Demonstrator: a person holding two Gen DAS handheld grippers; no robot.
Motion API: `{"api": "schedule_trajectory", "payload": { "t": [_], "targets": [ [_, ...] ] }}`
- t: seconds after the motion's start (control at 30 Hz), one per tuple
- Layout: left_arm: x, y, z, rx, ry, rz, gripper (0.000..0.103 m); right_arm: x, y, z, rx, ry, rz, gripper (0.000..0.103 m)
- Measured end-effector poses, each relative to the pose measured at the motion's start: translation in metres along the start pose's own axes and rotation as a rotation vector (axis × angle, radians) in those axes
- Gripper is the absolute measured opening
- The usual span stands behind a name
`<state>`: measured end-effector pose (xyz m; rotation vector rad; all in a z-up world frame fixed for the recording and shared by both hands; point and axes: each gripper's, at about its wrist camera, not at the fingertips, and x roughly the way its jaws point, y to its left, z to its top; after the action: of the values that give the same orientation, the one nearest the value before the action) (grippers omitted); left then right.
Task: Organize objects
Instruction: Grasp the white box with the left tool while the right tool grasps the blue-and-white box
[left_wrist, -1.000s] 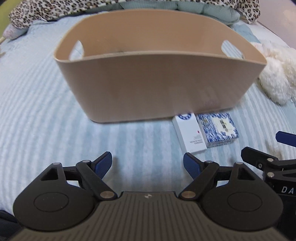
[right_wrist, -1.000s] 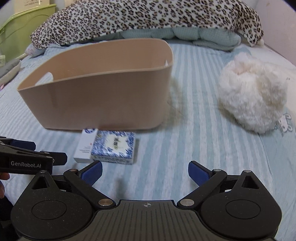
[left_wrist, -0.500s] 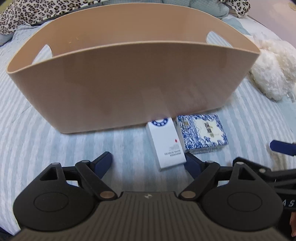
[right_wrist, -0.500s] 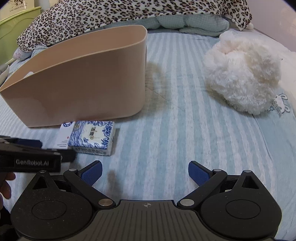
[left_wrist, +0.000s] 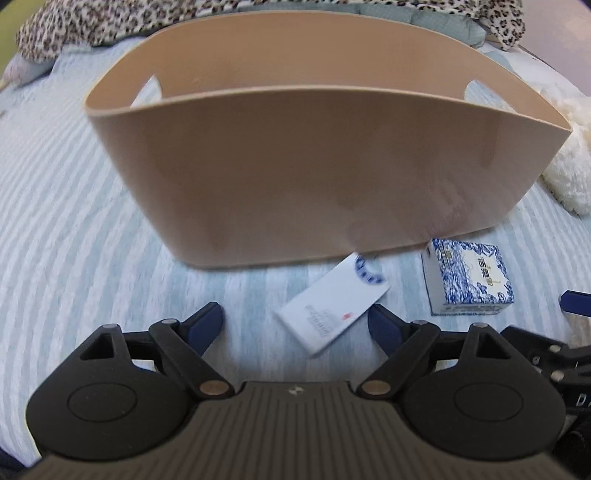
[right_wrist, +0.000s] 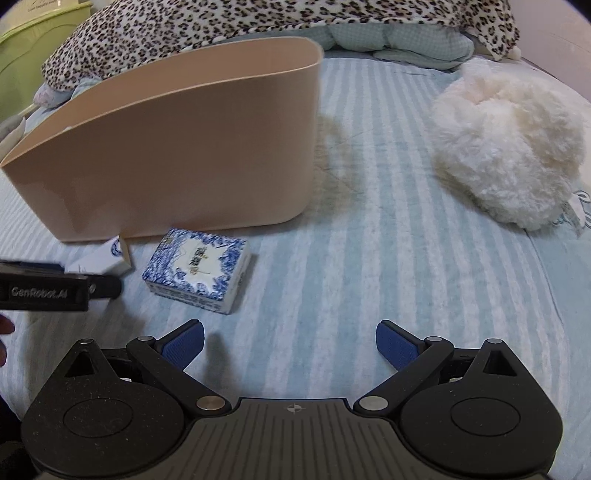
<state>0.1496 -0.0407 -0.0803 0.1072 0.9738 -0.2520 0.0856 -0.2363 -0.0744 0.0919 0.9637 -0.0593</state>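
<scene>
A tan plastic bin (left_wrist: 295, 166) with cut-out handles stands on the striped bed; it also shows in the right wrist view (right_wrist: 177, 147). A flat white box (left_wrist: 332, 302) lies askew in front of it, between my open left gripper's (left_wrist: 295, 325) fingers, nearer the right one. A blue-and-white patterned box (left_wrist: 467, 280) lies to its right, also in the right wrist view (right_wrist: 197, 271). My right gripper (right_wrist: 290, 343) is open and empty over bare bedding, right of the patterned box. The white box (right_wrist: 103, 258) is partly hidden by the left gripper there.
A fluffy white plush (right_wrist: 506, 147) lies on the bed at the right. A leopard-print blanket (right_wrist: 258, 18) and a pale green pillow (right_wrist: 399, 42) lie at the back. A green crate (right_wrist: 22, 55) stands at far left.
The white box has turned askew and now lies apart from the patterned box, between my left fingers. My right gripper has come closer to the patterned box.
</scene>
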Motion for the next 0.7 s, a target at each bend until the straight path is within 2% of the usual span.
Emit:
{"api": "schedule_trajectory", "payload": {
  "t": [0.17,0.23,0.33,0.4,0.47,0.63,0.7],
  "targets": [
    [0.005,-0.012,0.002,0.061,-0.045,-0.015,0.089,0.004,0.005,0.001,-0.011,0.006,-0.005,0.101],
    [0.005,-0.014,0.002,0.092,-0.056,-0.013,0.085,0.004,0.004,0.002,-0.006,0.009,-0.006,0.101],
    [0.004,-0.011,0.000,0.100,-0.067,-0.006,0.065,0.005,0.005,0.004,-0.001,0.005,0.001,0.102],
    [0.001,-0.003,-0.001,0.100,-0.066,0.001,0.045,0.006,0.008,0.005,-0.002,0.006,0.012,0.102],
    [-0.002,0.006,-0.001,0.070,-0.056,0.009,0.033,0.007,0.014,0.007,-0.015,0.006,0.024,0.102],
    [-0.003,0.017,0.002,-0.026,-0.039,0.017,0.033,0.008,0.033,0.012,-0.047,0.000,0.045,0.102],
    [-0.002,0.023,0.000,-0.037,-0.046,0.005,0.037,0.010,0.041,0.015,-0.056,-0.007,0.051,0.103]
  ]
}}
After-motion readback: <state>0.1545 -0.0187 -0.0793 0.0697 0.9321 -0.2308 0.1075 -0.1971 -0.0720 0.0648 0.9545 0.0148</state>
